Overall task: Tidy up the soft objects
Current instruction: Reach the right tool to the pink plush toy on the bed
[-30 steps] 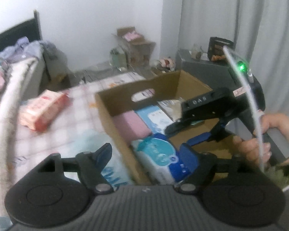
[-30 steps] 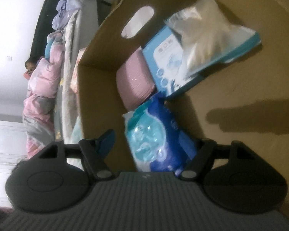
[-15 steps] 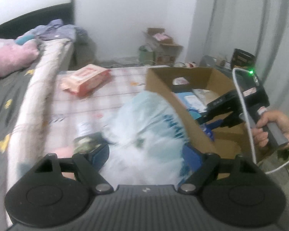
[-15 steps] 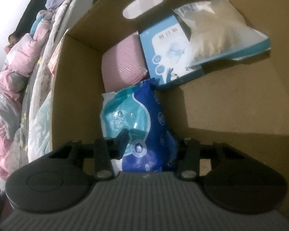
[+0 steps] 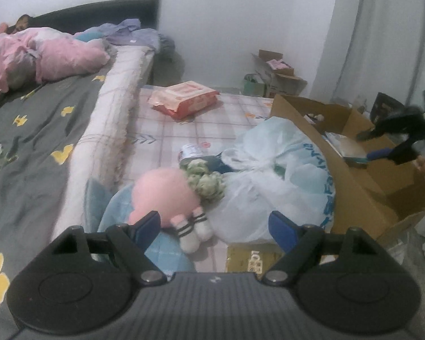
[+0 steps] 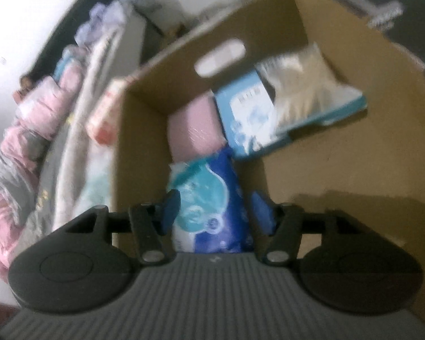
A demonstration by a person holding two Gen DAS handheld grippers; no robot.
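My left gripper (image 5: 214, 223) is open and empty above the checked mat, just in front of a pink plush doll (image 5: 164, 192) with green hair and striped socks. A pale plastic bag (image 5: 272, 175) lies right of the doll, against the cardboard box (image 5: 362, 181). A red tissue pack (image 5: 184, 99) lies farther back. My right gripper (image 6: 215, 212) is inside the box (image 6: 144, 130), its jaws close around a blue and teal soft pack (image 6: 209, 195). Behind the pack are a pink pack (image 6: 195, 130), a blue carton (image 6: 249, 113) and a clear bag (image 6: 300, 82).
A bed with a grey cover (image 5: 28, 130) and pink bedding (image 5: 56, 53) runs along the left. Small open boxes (image 5: 274, 76) stand by the far wall. A grey curtain (image 5: 388, 34) hangs at the right. A can (image 5: 191, 151) lies behind the doll.
My left gripper swung left and back from the box, bringing the doll and bed into view. My right gripper narrowed around the blue and teal pack and is moving, so its view is blurred.
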